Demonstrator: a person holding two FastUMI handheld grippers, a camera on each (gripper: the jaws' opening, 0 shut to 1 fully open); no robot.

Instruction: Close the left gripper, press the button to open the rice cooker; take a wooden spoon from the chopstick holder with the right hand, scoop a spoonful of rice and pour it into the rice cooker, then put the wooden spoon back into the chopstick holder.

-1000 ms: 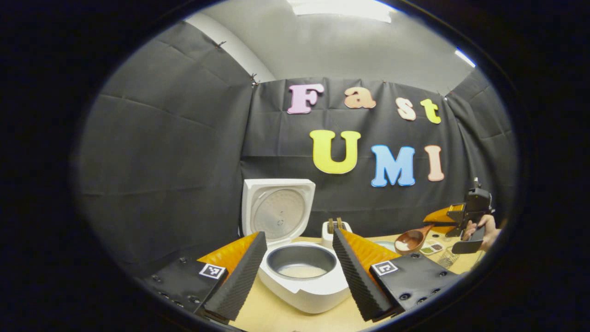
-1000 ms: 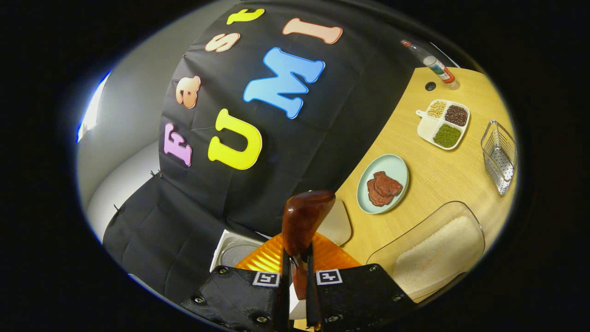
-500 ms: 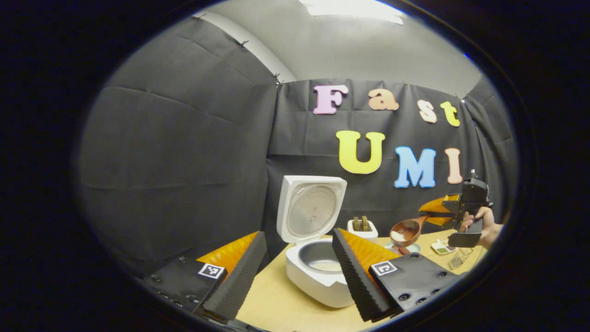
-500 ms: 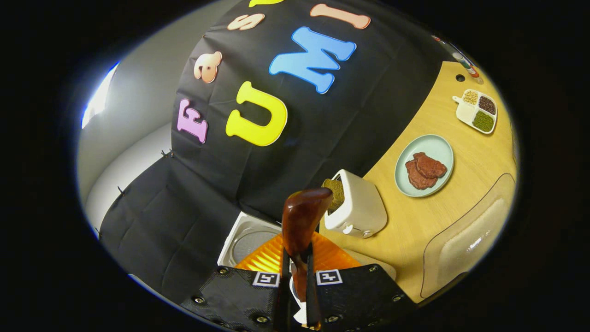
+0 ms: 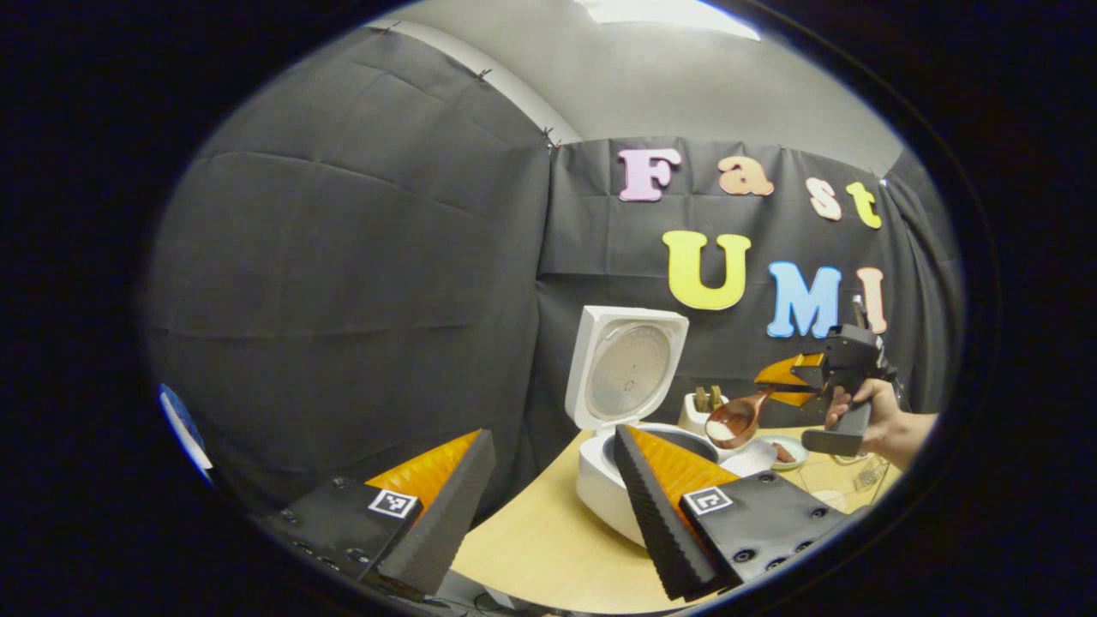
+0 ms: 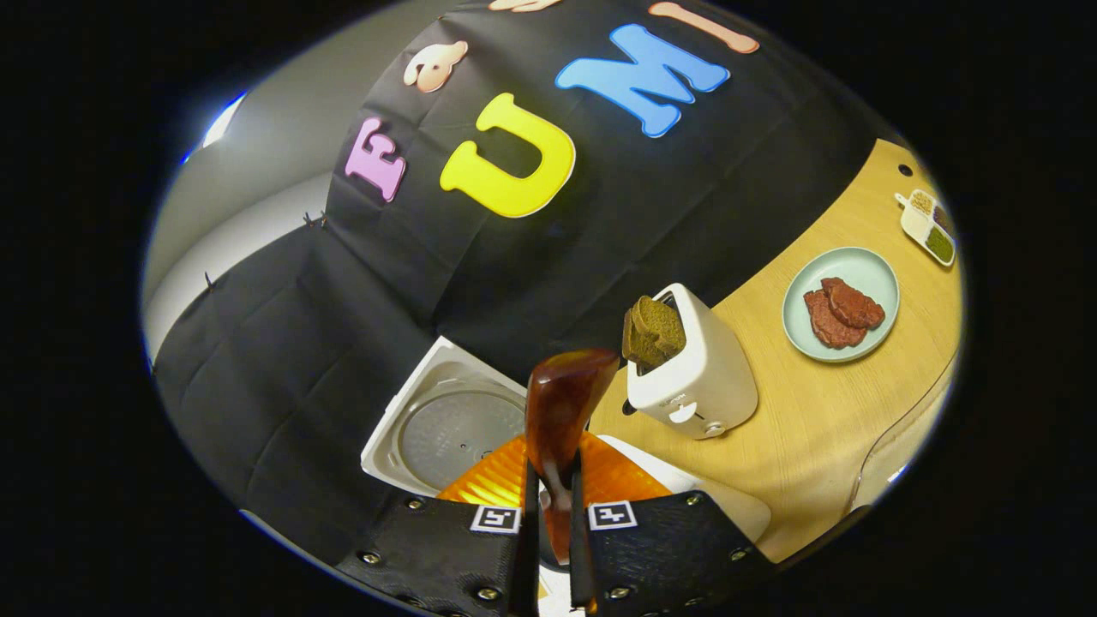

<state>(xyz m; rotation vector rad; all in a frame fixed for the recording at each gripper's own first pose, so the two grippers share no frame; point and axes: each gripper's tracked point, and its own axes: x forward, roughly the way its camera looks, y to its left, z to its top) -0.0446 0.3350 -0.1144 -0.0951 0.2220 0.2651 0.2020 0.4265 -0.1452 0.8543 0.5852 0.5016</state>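
Note:
The white rice cooker [image 5: 600, 488] stands with its lid [image 5: 630, 368] raised and its grey inner pot [image 5: 686, 440] showing. My left gripper [image 5: 548, 514] hangs open and empty, in front of the cooker and apart from it. A hand [image 5: 878, 420] holds my right gripper [image 5: 784, 386], which is shut on the wooden spoon [image 5: 733, 420]. The spoon carries white rice and hovers by the pot's right rim. In the right gripper view the spoon [image 6: 566, 403] sticks out from my shut gripper [image 6: 548, 523], above the cooker lid [image 6: 446, 428].
A white toaster [image 6: 694, 377] with bread slices stands on the wooden table [image 6: 797, 411] right of the cooker. Farther right are a pale plate with meat [image 6: 840, 304] and a divided dish of beans [image 6: 930, 227]. A clear container's edge [image 6: 891, 463] shows at the right.
My right gripper has carried the rice-filled spoon from the clear container toward the cooker. The left gripper has swung left, so the cooker now sits to the right in its view.

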